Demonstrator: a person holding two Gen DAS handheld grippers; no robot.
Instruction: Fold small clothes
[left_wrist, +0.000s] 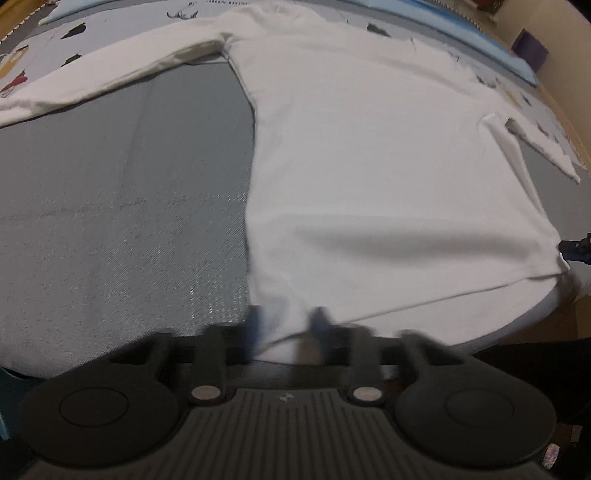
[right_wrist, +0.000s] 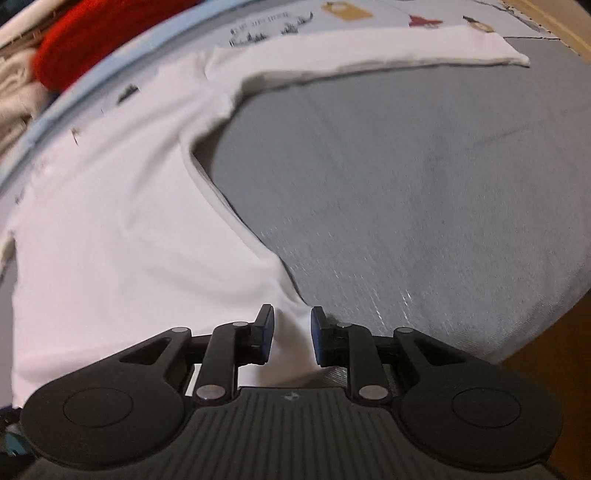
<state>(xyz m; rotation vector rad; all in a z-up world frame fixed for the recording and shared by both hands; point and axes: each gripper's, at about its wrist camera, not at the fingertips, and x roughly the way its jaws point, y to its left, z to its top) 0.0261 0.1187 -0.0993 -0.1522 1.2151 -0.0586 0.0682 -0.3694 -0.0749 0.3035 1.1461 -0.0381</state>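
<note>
White long-sleeved cotton shirt (left_wrist: 369, 166) lies flat on grey mat (left_wrist: 110, 221), collar away; left gripper (left_wrist: 286, 332) blurred, pinching hem corner. Right gripper (right_wrist: 291, 332) jaws parted around the opposite hem corner, not pressing.

A grey padded surface (left_wrist: 110, 206) carries a white long-sleeved shirt (left_wrist: 369, 166), spread flat.

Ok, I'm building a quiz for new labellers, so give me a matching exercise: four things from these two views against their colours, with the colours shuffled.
Things:
1. long-sleeved top
2. mat under the top
3. bundle of cloth past the far edge
4. box by the wall

Colours:
a. purple
b. white
c. red
d. grey

Pairs: 1-b; 2-d; 3-c; 4-a
</note>
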